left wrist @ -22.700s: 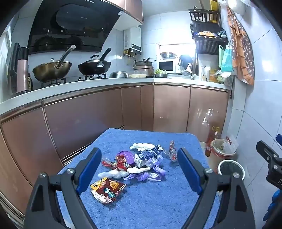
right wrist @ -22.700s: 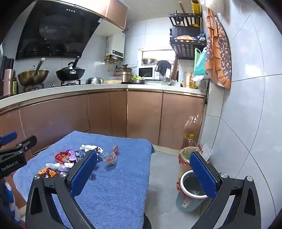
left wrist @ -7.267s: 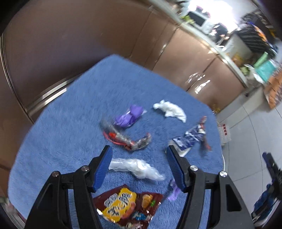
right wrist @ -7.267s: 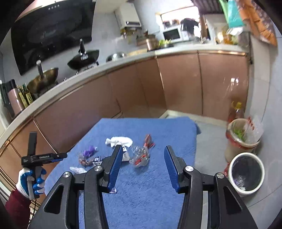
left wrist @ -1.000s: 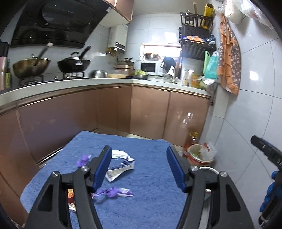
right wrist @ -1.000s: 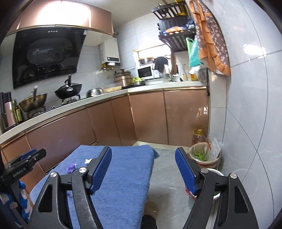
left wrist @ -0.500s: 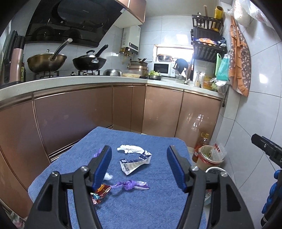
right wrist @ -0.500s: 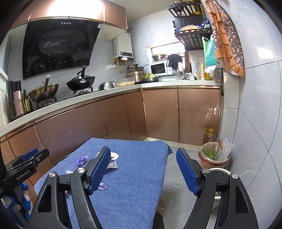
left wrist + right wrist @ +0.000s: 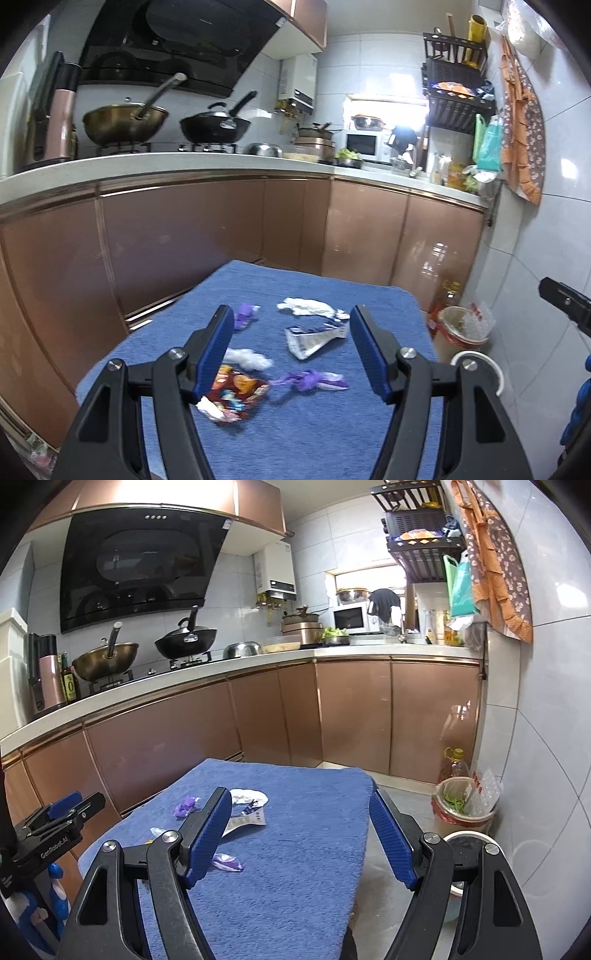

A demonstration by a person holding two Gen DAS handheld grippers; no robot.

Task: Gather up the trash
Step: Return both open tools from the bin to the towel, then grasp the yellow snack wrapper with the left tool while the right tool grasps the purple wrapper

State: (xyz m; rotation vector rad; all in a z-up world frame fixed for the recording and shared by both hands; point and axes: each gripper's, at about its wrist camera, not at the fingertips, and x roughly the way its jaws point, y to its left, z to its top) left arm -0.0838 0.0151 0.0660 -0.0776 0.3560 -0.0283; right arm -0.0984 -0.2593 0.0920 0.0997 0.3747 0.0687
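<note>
Your left gripper (image 9: 295,350) hangs wide open and empty above the blue towel (image 9: 332,424). Between its fingers lie the flattened carton (image 9: 314,336) and purple wrapper (image 9: 310,380); red snack packet (image 9: 232,397) sits under the left finger. Your right gripper (image 9: 299,838) is likewise spread, holding nothing.

1. Copper-brown cabinets (image 9: 207,236) run in an L under a white countertop (image 9: 229,664).
2. White tiled walls (image 9: 546,709); grey tiled floor (image 9: 410,797).
3. A black range hood (image 9: 136,568) hangs above two woks (image 9: 123,120).
4. A bright window (image 9: 388,105) glows behind the microwave (image 9: 360,146).
5. A black wall rack (image 9: 421,554) hangs high at right.
</note>
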